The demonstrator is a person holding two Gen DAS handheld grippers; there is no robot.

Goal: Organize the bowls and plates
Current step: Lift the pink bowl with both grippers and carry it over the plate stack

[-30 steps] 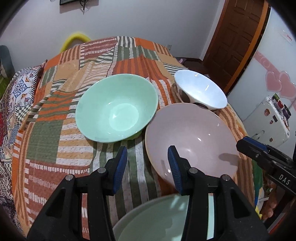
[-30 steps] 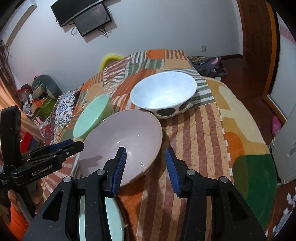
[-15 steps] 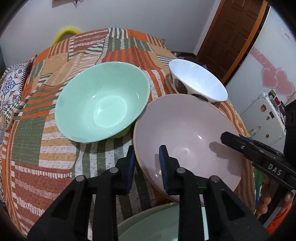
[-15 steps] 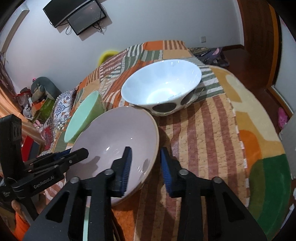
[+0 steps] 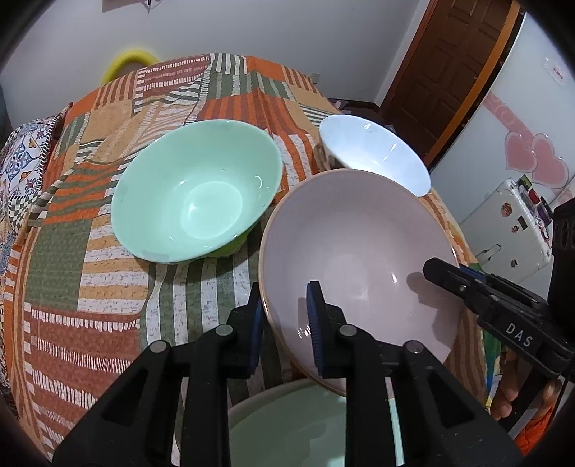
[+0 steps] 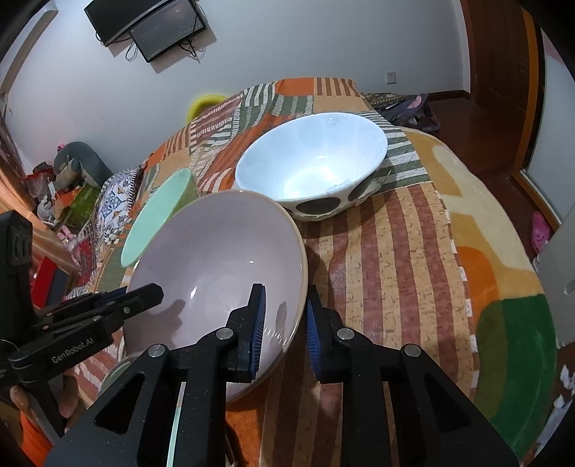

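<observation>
A pale pink bowl (image 5: 359, 244) sits on the patchwork cloth, and both grippers hold its rim. My left gripper (image 5: 284, 323) is shut on its left rim, one pad inside and one outside. My right gripper (image 6: 284, 323) is shut on the opposite rim of the pink bowl (image 6: 215, 262). A mint green bowl (image 5: 194, 194) rests to the left; in the right wrist view it (image 6: 158, 215) shows edge-on behind the pink one. A white bowl with dark spots (image 6: 316, 169) stands beyond, also in the left wrist view (image 5: 373, 154). A pale green plate (image 5: 309, 427) lies just below the left gripper.
The cloth-covered table (image 5: 107, 287) drops away at its round edges. A wooden door (image 5: 449, 61) and a white fridge (image 5: 510, 230) stand to the right. A wall-mounted screen (image 6: 147, 25) hangs on the far wall. A rug (image 6: 503, 287) covers the floor on the right.
Both grippers moved in on the pink bowl and closed from wide open onto opposite sides of its rim. The bowl now looks slightly raised and tilted.
</observation>
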